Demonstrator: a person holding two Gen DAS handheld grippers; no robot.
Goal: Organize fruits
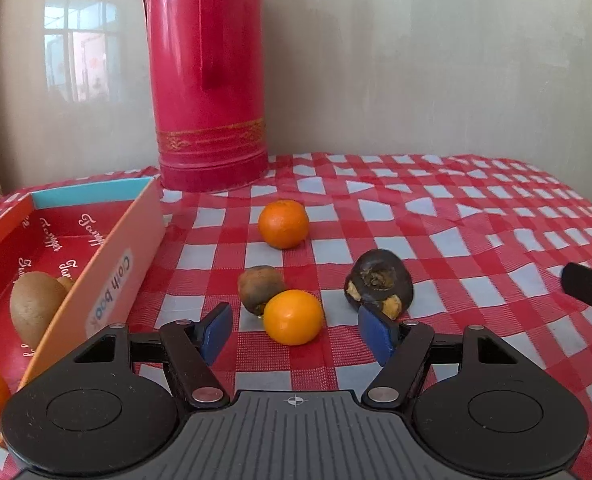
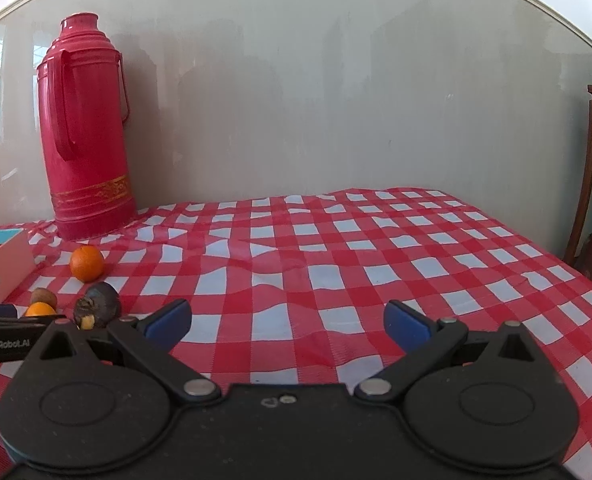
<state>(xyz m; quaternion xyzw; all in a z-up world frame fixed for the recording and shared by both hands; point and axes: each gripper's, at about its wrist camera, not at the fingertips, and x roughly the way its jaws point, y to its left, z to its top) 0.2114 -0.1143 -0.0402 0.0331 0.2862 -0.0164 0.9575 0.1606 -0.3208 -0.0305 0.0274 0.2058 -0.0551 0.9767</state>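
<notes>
Left gripper open, an orange between its pads, untouched. A brown fruit crowds just behind it, a dark fruit right, the box left. Right gripper open, holding nothing.

The left wrist view looks low and close, tilted down over the checked cloth at the fruit, with the box at its left. The right wrist view sits further right and back. Both share the flask, fruit and wall.
</notes>
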